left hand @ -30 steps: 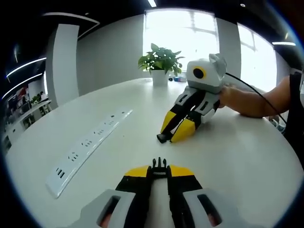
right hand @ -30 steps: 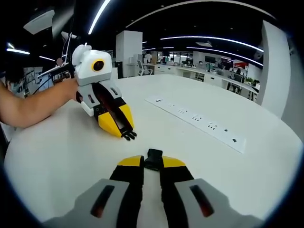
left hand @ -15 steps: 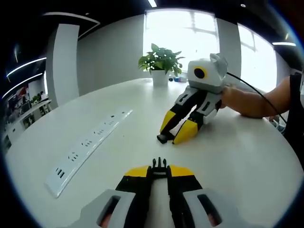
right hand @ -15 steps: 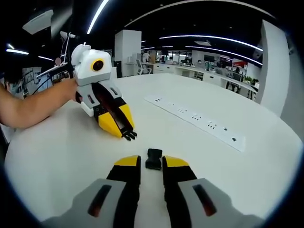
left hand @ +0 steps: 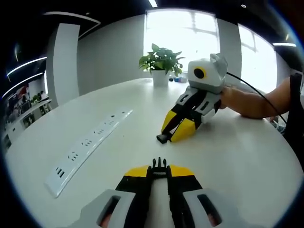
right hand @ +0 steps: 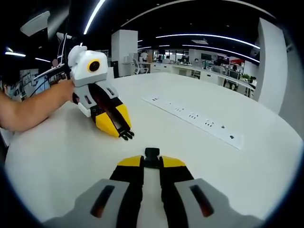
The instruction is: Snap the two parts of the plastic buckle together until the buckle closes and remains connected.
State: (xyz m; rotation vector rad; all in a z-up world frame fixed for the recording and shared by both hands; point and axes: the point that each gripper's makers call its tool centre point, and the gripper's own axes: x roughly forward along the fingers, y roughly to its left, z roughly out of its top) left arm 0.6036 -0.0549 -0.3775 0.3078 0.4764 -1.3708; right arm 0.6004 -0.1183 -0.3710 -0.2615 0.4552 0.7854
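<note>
While the left gripper [left hand: 160, 172] stood closed on the pronged buckle half [left hand: 159, 165] low over the white worktop [left hand: 237, 156], the right gripper [left hand: 167, 136] faced it, well apart, jaws closed on the socket buckle half [left hand: 162, 138]. Farther off lay a white power strip [left hand: 88, 147], and a potted plant [left hand: 160, 64] stood beyond.

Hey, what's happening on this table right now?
A person is working two hand-held grippers over a white table. The left gripper is shut on the pronged buckle half, and the right gripper is shut on the socket half. The halves face each other but are apart, so the buckle is not yet snapped. A power strip lies alongside.
</note>
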